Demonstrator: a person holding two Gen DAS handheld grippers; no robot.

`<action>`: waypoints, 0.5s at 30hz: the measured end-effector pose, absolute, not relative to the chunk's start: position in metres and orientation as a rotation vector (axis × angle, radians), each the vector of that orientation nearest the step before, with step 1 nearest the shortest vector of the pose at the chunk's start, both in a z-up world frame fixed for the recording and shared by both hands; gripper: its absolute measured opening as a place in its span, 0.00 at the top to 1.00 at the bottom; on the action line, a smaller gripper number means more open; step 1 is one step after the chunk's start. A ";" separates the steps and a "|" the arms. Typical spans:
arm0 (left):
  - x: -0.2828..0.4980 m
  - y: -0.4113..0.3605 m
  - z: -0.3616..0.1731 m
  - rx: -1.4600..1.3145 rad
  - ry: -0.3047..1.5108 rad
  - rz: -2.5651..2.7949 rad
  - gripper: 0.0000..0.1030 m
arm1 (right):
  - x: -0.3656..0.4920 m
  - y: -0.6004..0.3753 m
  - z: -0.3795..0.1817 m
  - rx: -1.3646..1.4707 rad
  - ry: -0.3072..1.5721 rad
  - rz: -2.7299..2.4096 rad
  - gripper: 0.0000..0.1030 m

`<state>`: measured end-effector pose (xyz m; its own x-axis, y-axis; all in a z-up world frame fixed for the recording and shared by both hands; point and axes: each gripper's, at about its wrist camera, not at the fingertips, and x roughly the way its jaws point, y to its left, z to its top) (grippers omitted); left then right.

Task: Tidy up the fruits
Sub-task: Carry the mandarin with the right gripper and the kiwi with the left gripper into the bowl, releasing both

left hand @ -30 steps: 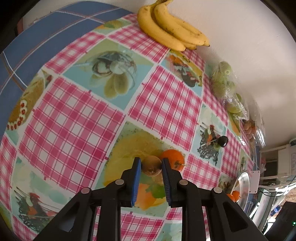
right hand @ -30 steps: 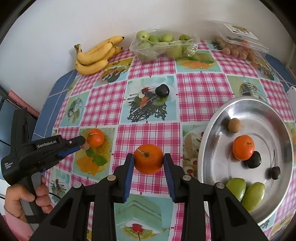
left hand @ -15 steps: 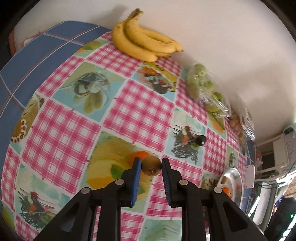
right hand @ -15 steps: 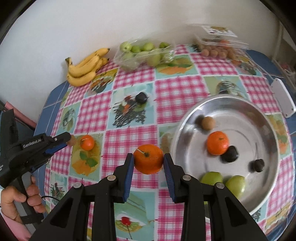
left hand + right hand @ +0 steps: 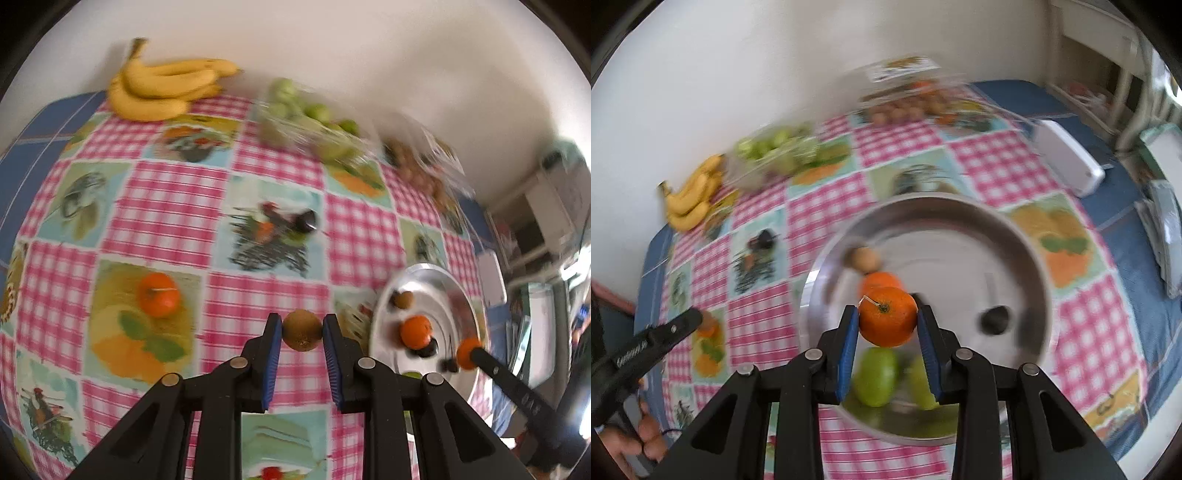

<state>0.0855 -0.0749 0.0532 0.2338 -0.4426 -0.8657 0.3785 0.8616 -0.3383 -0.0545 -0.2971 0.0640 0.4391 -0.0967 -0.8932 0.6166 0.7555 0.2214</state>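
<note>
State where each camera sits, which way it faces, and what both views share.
Left wrist: rides the left gripper, angled down at the tablecloth; its fingers clamp a brown fruit.
Right wrist: rides the right gripper, angled down over the metal tray; its fingers clamp an orange; a hand shows lower left.
Shared: tray, bananas, both grippers.

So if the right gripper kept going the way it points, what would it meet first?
Probably the metal bowl: the right gripper, shut on an orange, points down towards the green fruits inside; depth unclear.

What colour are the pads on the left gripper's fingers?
Blue. The pads on the left gripper show best in the left wrist view.
</note>
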 end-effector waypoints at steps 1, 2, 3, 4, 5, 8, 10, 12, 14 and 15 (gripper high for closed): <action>0.082 -0.082 0.053 -0.042 1.210 -0.576 0.76 | -0.059 -0.305 0.063 0.594 1.029 -0.496 0.67; 0.077 -0.090 0.053 -0.022 1.209 -0.592 0.76 | -0.064 -0.312 0.062 0.609 1.027 -0.515 0.67; 0.072 -0.098 0.053 -0.002 1.209 -0.611 0.76 | -0.067 -0.317 0.061 0.618 1.027 -0.527 0.67; 0.066 -0.109 0.052 0.023 1.208 -0.636 0.76 | -0.071 -0.323 0.061 0.627 1.026 -0.543 0.67; 0.062 -0.115 0.052 0.043 1.210 -0.653 0.76 | -0.074 -0.328 0.060 0.635 1.026 -0.558 0.67; 0.047 -0.137 0.052 0.099 1.199 -0.705 0.76 | -0.080 -0.337 0.056 0.659 1.024 -0.579 0.67; 0.037 -0.149 0.049 0.132 1.191 -0.732 0.76 | -0.083 -0.342 0.055 0.676 1.023 -0.581 0.67; 0.030 -0.158 0.046 0.164 1.191 -0.757 0.76 | -0.083 -0.344 0.051 0.686 1.029 -0.583 0.67; 0.026 -0.165 0.040 0.182 1.195 -0.765 0.76 | -0.081 -0.345 0.046 0.688 1.044 -0.579 0.67; 0.026 -0.167 0.037 0.189 1.198 -0.762 0.76 | -0.079 -0.344 0.043 0.688 1.054 -0.574 0.67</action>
<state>0.0264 -0.1666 0.0369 0.1525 -0.4316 -0.8891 0.6221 0.7409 -0.2529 -0.0794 -0.3442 0.0428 0.3872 -0.0991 -0.9167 0.7162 0.6584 0.2313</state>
